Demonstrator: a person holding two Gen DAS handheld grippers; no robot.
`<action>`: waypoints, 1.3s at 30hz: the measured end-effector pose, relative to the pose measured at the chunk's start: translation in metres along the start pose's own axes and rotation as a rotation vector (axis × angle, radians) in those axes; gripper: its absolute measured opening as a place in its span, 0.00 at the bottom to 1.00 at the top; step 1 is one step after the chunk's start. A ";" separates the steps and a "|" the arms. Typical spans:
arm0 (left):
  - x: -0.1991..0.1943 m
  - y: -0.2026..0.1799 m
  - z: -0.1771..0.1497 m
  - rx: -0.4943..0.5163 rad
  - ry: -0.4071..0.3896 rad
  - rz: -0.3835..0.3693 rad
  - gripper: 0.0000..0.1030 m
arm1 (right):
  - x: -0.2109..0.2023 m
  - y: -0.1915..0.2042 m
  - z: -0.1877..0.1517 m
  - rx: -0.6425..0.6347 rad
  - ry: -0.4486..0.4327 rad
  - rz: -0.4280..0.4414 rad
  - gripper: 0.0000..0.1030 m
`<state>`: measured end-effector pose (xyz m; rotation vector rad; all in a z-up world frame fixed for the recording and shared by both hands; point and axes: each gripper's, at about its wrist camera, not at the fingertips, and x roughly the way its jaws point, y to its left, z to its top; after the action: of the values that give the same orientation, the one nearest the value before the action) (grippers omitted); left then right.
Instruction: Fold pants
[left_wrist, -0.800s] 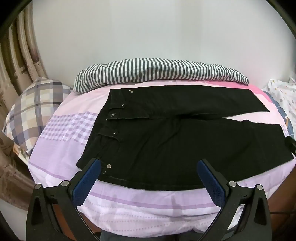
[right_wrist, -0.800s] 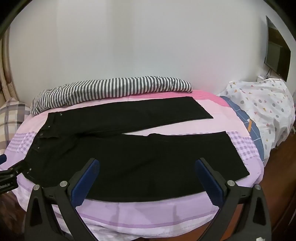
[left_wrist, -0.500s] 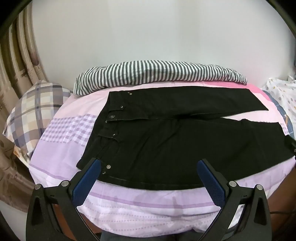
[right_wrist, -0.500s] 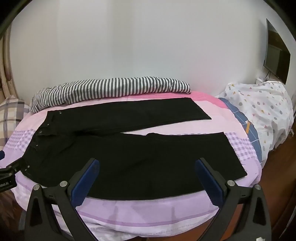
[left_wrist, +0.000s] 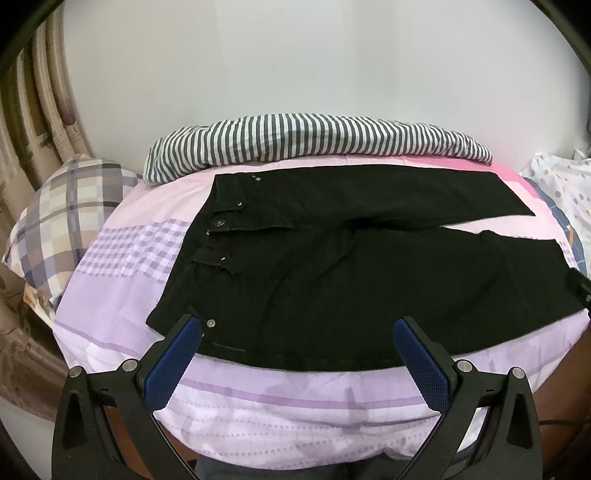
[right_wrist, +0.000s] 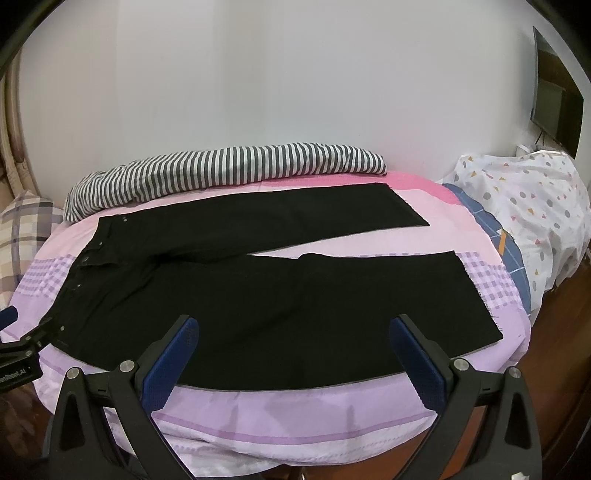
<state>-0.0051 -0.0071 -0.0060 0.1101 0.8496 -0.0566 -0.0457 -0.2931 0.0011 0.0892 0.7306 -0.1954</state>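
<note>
One pair black pants (left_wrist: 351, 266) spread flat on bed (left_wrist: 122, 254), unfolded, waistband left, legs splayed apart toward right, metal buttons and rivets visible. Left tool (left_wrist: 297, 334) released, empty, at near waist corner. Right tool (right_wrist: 293, 334) released, empty, above near leg.

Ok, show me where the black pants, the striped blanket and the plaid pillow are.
black pants (right_wrist: 280, 306), right wrist view, middle of the near leg.
striped blanket (left_wrist: 317, 140), left wrist view, middle of the roll.
plaid pillow (left_wrist: 62, 221), left wrist view, middle of its face.
</note>
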 end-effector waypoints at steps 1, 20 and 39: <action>0.000 0.000 0.000 0.000 0.000 -0.001 1.00 | 0.000 0.000 0.000 0.001 0.000 0.001 0.99; 0.007 -0.001 -0.006 -0.004 0.000 -0.010 1.00 | 0.005 0.000 -0.002 0.004 0.012 0.008 0.99; 0.017 0.005 -0.010 -0.024 0.030 -0.032 1.00 | 0.018 -0.003 -0.004 0.021 0.042 0.025 0.99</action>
<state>-0.0014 -0.0014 -0.0250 0.0747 0.8815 -0.0746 -0.0354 -0.2979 -0.0137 0.1230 0.7694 -0.1774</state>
